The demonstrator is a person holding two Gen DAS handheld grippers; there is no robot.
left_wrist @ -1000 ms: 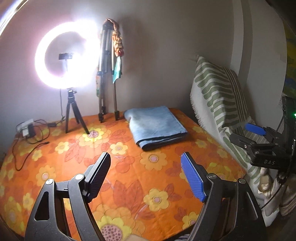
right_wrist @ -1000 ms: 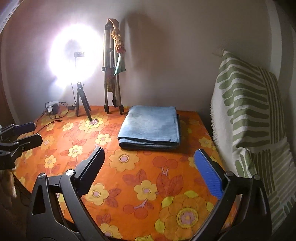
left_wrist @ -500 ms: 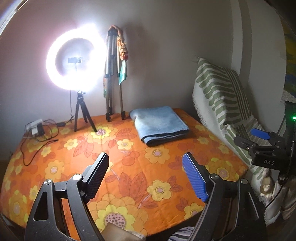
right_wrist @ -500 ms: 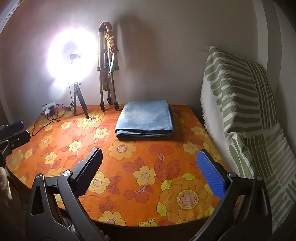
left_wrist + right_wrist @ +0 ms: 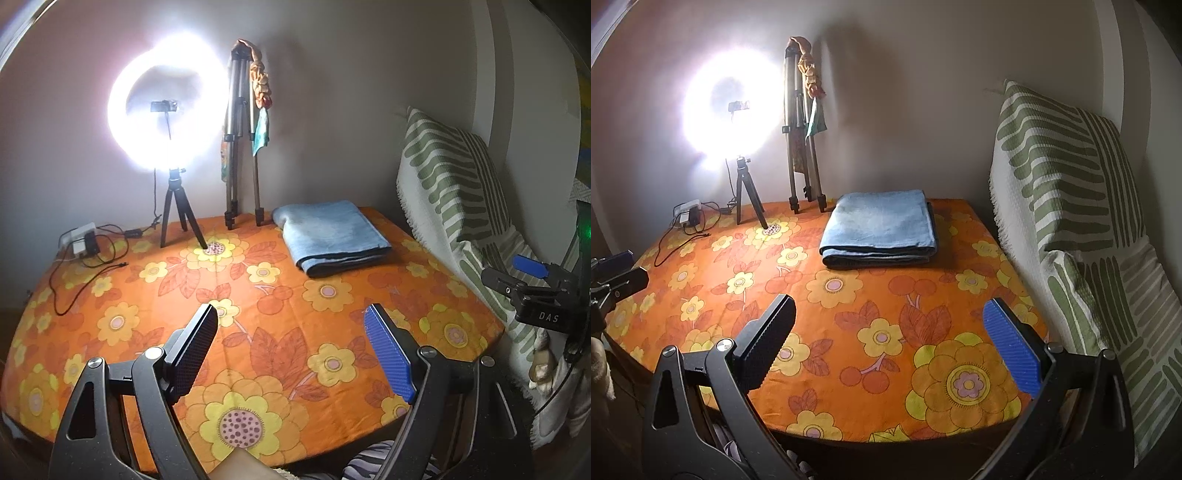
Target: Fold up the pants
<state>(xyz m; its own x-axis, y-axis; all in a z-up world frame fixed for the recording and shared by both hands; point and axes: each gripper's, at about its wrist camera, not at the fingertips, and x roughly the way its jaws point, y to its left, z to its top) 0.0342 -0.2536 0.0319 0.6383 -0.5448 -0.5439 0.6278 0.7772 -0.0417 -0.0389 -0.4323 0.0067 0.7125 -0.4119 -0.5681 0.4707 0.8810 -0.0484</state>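
- Pants: one folded light-blue denim pair (image 5: 881,226) lay at the far side of the orange flowered tablecloth (image 5: 886,332).
- Two grippers, left gripper (image 5: 291,350) and right gripper (image 5: 890,341), both spread, empty.
- "DAS" lettering showed on the right one.

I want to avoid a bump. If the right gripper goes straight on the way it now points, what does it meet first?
Probably the orange flowered tablecloth, short of the folded pants. The right gripper is open and empty, tilted down toward bare cloth, with nothing else in between; depth is uncertain.
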